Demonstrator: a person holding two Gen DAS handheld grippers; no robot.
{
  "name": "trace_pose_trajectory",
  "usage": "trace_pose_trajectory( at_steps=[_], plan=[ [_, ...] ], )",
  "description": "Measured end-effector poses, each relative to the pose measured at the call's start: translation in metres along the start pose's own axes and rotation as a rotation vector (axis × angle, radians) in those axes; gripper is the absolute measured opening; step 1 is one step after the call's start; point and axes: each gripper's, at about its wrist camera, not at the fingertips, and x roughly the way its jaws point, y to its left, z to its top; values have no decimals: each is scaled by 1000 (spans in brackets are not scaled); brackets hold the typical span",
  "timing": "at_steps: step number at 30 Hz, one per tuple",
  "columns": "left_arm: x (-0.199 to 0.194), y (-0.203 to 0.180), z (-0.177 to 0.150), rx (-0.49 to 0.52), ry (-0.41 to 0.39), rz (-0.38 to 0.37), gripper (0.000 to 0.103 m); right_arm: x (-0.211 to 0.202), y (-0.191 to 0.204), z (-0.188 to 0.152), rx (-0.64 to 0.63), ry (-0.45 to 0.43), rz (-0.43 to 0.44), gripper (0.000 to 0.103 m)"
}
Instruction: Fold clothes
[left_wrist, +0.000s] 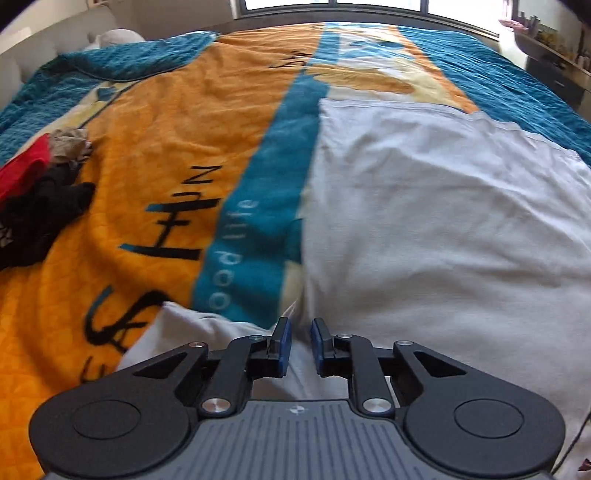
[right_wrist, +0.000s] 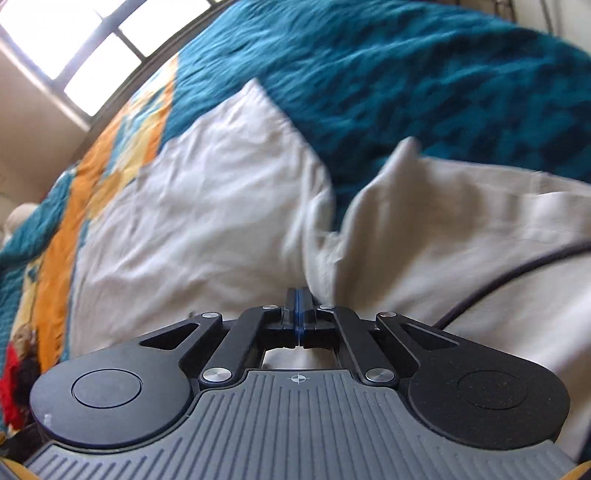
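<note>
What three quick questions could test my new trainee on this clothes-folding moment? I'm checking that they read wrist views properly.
1. True or false: the left gripper has a gap between its jaws.
2. The white T-shirt lies on: A) a bare mattress, B) an orange and teal blanket, C) a table.
3. Fill in: the right gripper is ____.

Key: 1 true; 2 B; 3 shut. Whether it pinches the shirt cannot be told.
</note>
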Motion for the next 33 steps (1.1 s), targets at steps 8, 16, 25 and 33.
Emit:
trace_pose_trajectory(
  at_steps=[8,16,25,33],
  plan=[
    [-133,27,2,-79,-109,-316,18,-141,51,-24,-208,-175,129,11],
    [-232,29,-23,-13,-192,-569,30,-250,90,-70,-372,-223,399,27],
    [-199,3,-78,90,-162,-443,38,-219,74,-111,-421,-18,405,31],
    [-119,-41,-125,171,-95,-266,23,-127,56,-136,-420,65,202,15]
  ],
)
